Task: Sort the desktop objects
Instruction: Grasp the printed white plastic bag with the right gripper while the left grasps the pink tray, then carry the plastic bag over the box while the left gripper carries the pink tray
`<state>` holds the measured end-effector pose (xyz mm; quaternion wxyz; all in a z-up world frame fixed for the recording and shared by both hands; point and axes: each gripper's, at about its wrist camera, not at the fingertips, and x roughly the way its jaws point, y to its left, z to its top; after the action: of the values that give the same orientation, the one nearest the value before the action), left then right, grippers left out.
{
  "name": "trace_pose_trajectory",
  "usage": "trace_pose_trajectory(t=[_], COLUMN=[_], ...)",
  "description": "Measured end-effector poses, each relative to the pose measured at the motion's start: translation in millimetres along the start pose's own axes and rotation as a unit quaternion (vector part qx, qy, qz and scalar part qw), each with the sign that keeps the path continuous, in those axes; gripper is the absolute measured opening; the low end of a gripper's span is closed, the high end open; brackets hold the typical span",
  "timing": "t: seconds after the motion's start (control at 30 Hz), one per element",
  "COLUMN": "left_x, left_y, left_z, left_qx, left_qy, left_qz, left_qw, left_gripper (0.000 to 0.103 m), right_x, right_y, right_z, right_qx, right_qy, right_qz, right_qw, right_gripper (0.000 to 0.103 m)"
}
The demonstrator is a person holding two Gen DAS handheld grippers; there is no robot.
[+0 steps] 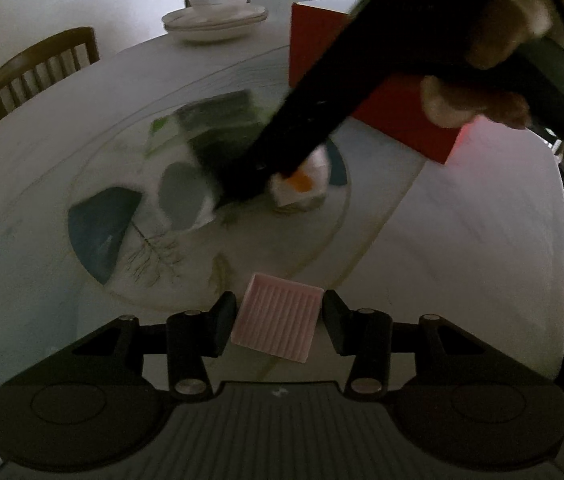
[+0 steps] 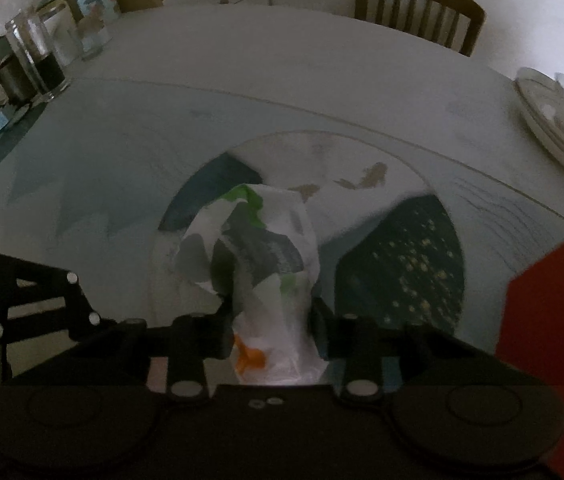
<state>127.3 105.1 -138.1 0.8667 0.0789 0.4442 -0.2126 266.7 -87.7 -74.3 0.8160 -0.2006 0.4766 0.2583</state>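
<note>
while the dim light blurs much of it, the scene reads from the left like this: a wooden chair (image 1: 42, 68) stands behind the round table (image 1: 462, 260), and stacked plates (image 1: 214, 20) sit at its far edge. at the near edge the left gripper (image 1: 280, 322) has its jaws either side of a small pink ridged tray (image 1: 276, 320); a gap seems to show at each side, so i judge it not yet pinched. further right, the right gripper (image 2: 270, 328) is clamped on a crumpled printed wrapper (image 2: 258, 264), white with green, dark and orange patches. the wrapper sits over the patterned centre of the table, beside a red box (image 1: 398, 120).

risks, as i judge them: the wrapper is thin and slack, so it could slip out or tear if pulled fast, and its free end could drag across the table. the tray could skid away if only one jaw meets it.

the wrapper's long axis runs straight away from the right gripper, free end pointing toward the far chair. the tray's ridges run roughly along the left gripper's pointing line, slightly skewed.
</note>
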Motion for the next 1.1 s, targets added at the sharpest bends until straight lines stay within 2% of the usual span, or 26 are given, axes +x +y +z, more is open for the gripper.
trace_pose_trajectory(t=[0.57,1.1], left_x=[-9,-52], left_y=[-10,-54], left_z=[13,68], left_qx=[-0.044,-0.031], left_qy=[-0.007,-0.061], left_qz=[0.03,0.03], left_qw=[0.9985,0.9972], left_gripper=[0.045,0.045], right_x=[-69,-138], right_y=[-26,-73], right_z=[-41,-76], right_qx=[0.024,0.072], right_qy=[-0.029,-0.06], right_qz=[0.017,0.024], right_qw=[0.999,0.995], right_gripper=[0.034,0.035])
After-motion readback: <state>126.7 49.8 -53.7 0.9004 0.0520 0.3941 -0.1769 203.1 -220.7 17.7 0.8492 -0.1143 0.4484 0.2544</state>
